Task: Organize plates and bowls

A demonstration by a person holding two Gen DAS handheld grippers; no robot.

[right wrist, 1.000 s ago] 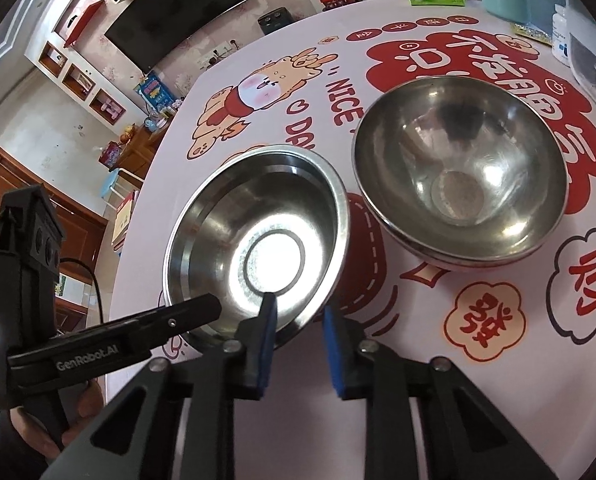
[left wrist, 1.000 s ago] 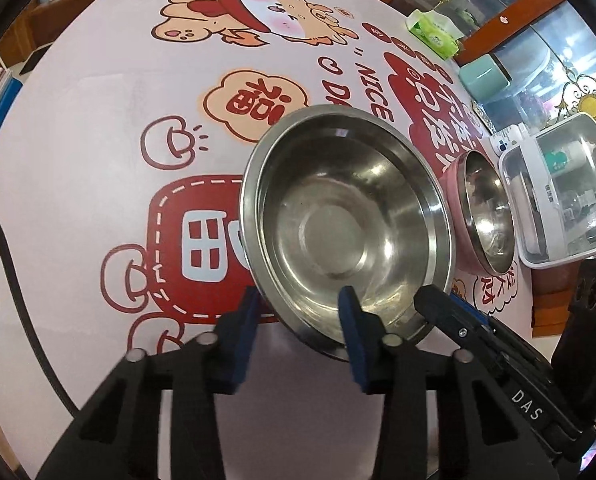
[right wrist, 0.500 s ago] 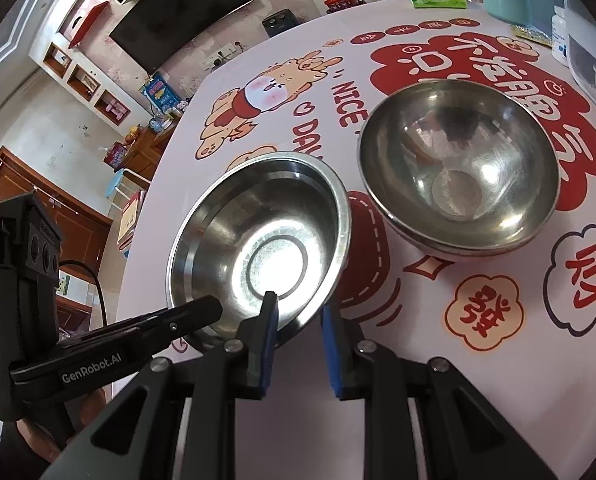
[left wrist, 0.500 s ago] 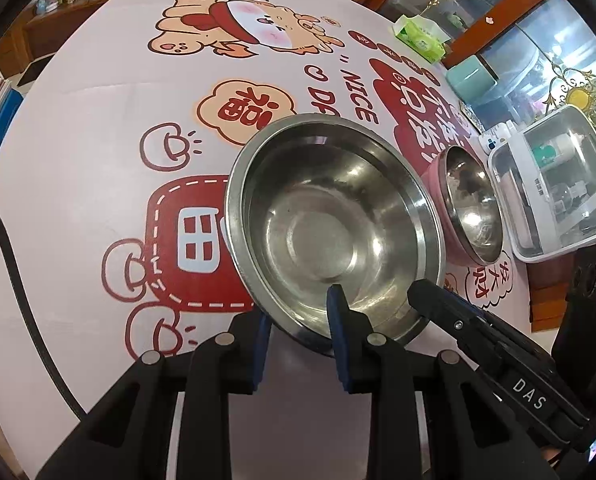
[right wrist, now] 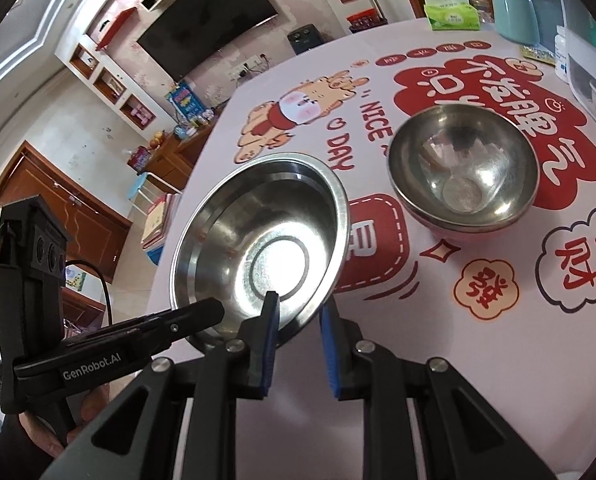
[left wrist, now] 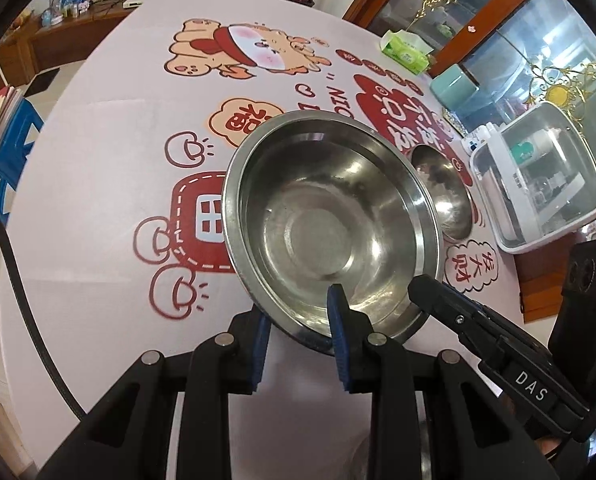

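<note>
A wide steel bowl point(left wrist: 330, 232) point(right wrist: 265, 248) hangs tilted a little above the printed tablecloth point(left wrist: 109, 184), held from two sides. My left gripper point(left wrist: 298, 312) is shut on its near rim, one blue pad inside the bowl and one outside. Further round the same rim my right gripper point(right wrist: 298, 308) is shut on it the same way. Each gripper's black finger shows in the other's view: the right finger point(left wrist: 430, 292) and the left finger point(right wrist: 193, 312). A smaller steel bowl with a pink outside point(left wrist: 442, 196) point(right wrist: 462, 168) stands on the cloth just beyond.
A clear lidded plastic box point(left wrist: 538, 176) stands at the table's right edge, with a white bottle point(right wrist: 562, 56) beside it. A green tissue pack point(right wrist: 452, 10) and a teal container point(right wrist: 512, 10) stand at the far edge. A black cable point(left wrist: 17, 280) runs down the left.
The left jaws narrowed onto the wide bowl's rim. Both grippers rose with the bowl, which now tilts above the cloth; the pink bowl stayed put.
</note>
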